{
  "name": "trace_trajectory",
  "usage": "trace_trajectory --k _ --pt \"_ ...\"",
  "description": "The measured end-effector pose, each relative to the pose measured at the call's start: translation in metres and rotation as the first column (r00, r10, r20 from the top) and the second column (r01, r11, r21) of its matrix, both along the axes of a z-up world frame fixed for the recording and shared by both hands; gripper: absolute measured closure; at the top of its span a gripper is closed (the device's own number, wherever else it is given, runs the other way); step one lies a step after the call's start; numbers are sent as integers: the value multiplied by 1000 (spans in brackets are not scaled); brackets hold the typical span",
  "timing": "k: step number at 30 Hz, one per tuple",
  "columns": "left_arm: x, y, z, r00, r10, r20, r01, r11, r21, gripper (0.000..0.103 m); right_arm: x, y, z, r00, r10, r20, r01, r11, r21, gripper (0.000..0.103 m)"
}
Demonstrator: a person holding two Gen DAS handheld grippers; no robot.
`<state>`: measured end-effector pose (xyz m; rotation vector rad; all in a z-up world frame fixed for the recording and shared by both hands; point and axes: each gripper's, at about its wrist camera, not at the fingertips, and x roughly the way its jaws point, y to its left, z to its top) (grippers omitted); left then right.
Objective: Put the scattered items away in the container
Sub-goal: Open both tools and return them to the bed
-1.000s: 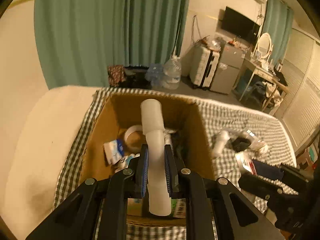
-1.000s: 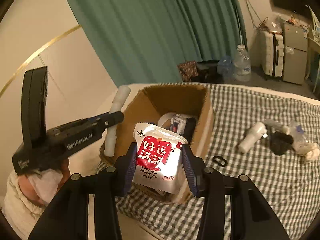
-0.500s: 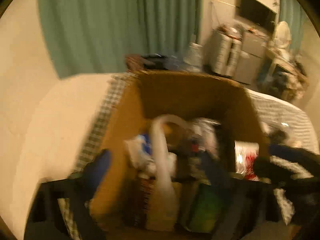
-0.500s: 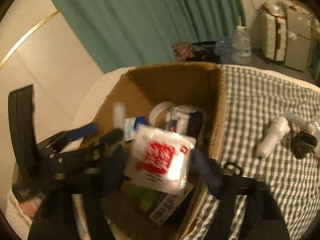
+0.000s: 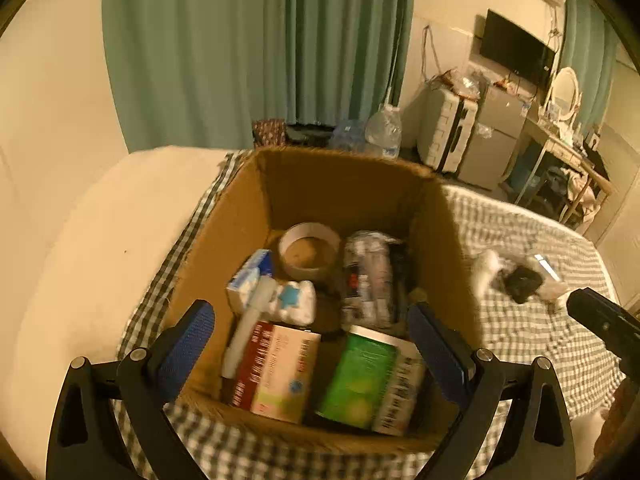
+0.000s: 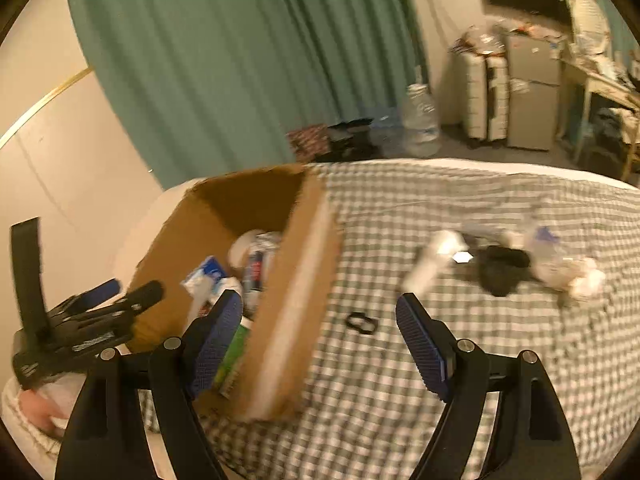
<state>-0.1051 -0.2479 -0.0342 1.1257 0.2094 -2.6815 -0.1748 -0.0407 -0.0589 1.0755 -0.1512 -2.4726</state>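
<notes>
The open cardboard box stands on the checked bed cover and holds several items: a tape roll, a green carton and a pink carton. The white tube lies inside, leaning along the left side. My left gripper hovers over the box's near edge, open and empty; the right wrist view shows this left gripper beside the box. My right gripper straddles the box's right wall, its jaws opening with nothing held. On the cover lie a white bottle, a black lump and a black ring.
Crumpled white plastic lies beside the black lump. Green curtains hang behind the bed. A water jug, suitcases and a cluttered desk stand beyond it. A person's sleeved hand holds the left gripper.
Both grippers have opened. The white tube left the left jaws and now lies in the box. The red-and-white snack packet has left the right jaws, and that gripper swung right over the bed.
</notes>
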Motion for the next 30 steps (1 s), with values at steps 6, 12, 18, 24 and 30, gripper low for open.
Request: trace_trajectory --k 6,12,18,24,30 --pt "31 58 33 995 -17 -98 14 999 -38 0 34 55 27 988 -99 -119 109 991 80 23" --pt "48 120 43 985 -69 -156 65 998 -26 0 65 102 44 965 -159 -207 181 979 93 19" --pt "41 169 25 991 -104 -85 101 994 -34 0 77 143 38 958 -185 -217 208 975 84 19" --pt "31 193 -1 990 -135 -41 133 989 -57 0 67 182 18 955 -239 -173 256 963 82 19" --pt "15 202 -26 987 -163 -3 163 985 -49 0 49 203 -7 951 -282 -123 292 954 67 19"
